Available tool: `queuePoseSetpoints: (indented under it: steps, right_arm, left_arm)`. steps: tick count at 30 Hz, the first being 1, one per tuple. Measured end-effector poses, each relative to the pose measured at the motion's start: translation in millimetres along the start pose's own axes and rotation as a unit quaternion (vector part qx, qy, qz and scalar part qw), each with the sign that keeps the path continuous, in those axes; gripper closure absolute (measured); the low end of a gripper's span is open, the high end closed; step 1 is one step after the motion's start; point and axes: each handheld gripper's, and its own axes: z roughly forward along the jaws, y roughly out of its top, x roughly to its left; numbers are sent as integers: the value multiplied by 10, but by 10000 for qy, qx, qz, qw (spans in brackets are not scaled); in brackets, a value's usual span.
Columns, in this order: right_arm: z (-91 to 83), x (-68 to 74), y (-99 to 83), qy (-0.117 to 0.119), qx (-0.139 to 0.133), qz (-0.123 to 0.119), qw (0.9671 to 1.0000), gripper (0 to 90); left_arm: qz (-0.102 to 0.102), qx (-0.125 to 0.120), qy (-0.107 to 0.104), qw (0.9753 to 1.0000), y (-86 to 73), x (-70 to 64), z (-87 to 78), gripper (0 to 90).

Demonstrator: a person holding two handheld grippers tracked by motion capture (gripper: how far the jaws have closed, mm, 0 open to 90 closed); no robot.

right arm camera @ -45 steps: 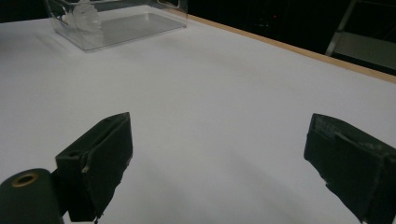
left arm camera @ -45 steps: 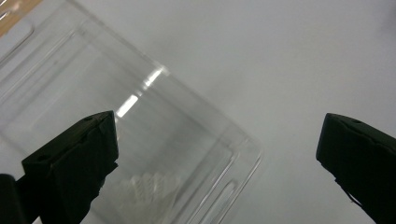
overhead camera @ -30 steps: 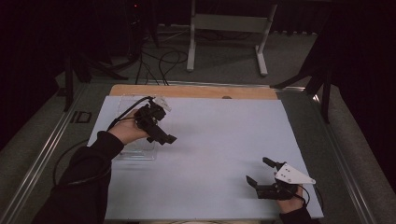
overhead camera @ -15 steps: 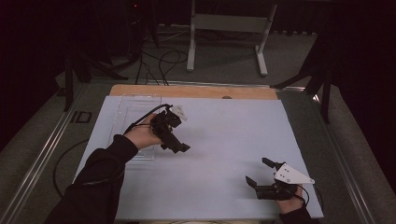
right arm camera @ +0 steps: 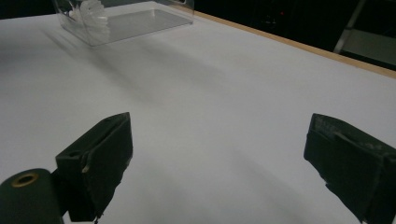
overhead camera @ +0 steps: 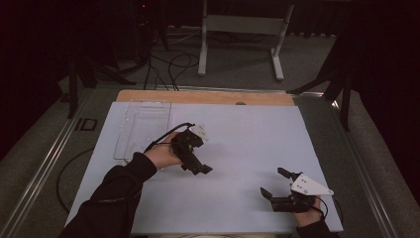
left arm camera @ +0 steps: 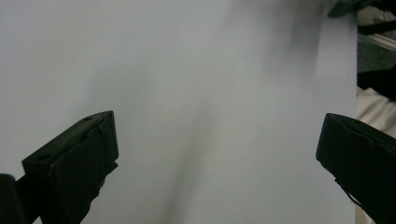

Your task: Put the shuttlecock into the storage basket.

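My left gripper (overhead camera: pixel 194 167) hangs over the white table top (overhead camera: pixel 237 129), left of the middle, held in a hand with a dark sleeve. In the left gripper view its jaws stand wide apart, open (left arm camera: pixel 217 154), with bare white surface between them. My right gripper (overhead camera: pixel 274 183) rests low near the front right corner, open as well, and nothing lies between its jaws (right arm camera: pixel 219 158). A clear plastic tray (overhead camera: pixel 141 126) lies at the back left, just behind the left hand. The same tray (right arm camera: pixel 140 21) shows a white ridged thing (right arm camera: pixel 91 14) inside it.
A wooden strip (overhead camera: pixel 208 96) borders the table's far edge. Beyond it stand a metal frame (overhead camera: pixel 240 37) and loose cables (overhead camera: pixel 168 62) on the floor. Metal rails run along both sides of the table. A cable trails from the left gripper across the left side.
The left gripper has moved to the right and slightly nearer to the person, off the clear tray and toward the table's middle. The right gripper has stayed put.
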Motion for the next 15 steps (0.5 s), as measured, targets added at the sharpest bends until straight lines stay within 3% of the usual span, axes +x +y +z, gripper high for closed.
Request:
queuePoseSetpoints:
  steps: [15]
  right_arm:
    - [4,1,2,49,-35,0,10000,84]
  left_arm:
    - [36,-84,-97,9999,-301,-178,158,0]
